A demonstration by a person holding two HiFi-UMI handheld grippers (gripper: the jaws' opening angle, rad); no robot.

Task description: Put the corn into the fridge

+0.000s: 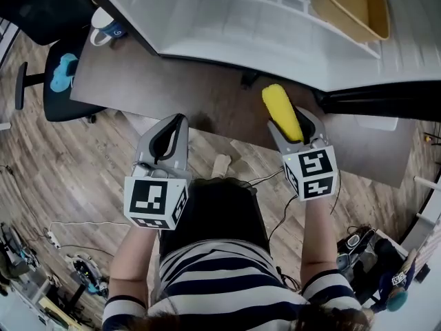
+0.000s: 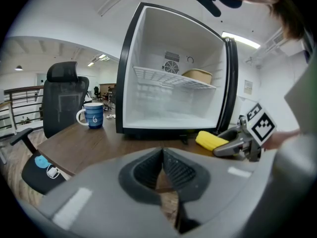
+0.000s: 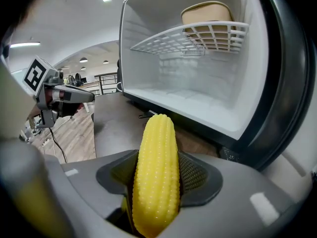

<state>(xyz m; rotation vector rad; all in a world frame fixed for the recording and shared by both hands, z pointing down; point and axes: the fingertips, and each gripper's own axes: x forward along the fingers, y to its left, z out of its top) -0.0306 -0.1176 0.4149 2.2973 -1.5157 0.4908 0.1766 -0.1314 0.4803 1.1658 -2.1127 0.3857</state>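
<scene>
corn [image 3: 157, 172] pinched by right gripper [image 1: 295, 126], held over desk [image 1: 207, 95] near edge, not yet in fridge [image 3: 141, 33]. left gripper [image 2: 162, 158] pressed together, empty. risk: cob could be squeezed out fwd, or tip caught on fridge sill.

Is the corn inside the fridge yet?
Not yet, it's out. The right tool grips the corn above the table, in front of the open fridge.

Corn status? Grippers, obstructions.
Right gripper shut on corn, facing open fridge. Left gripper shut, empty. Nothing in the way.
</scene>
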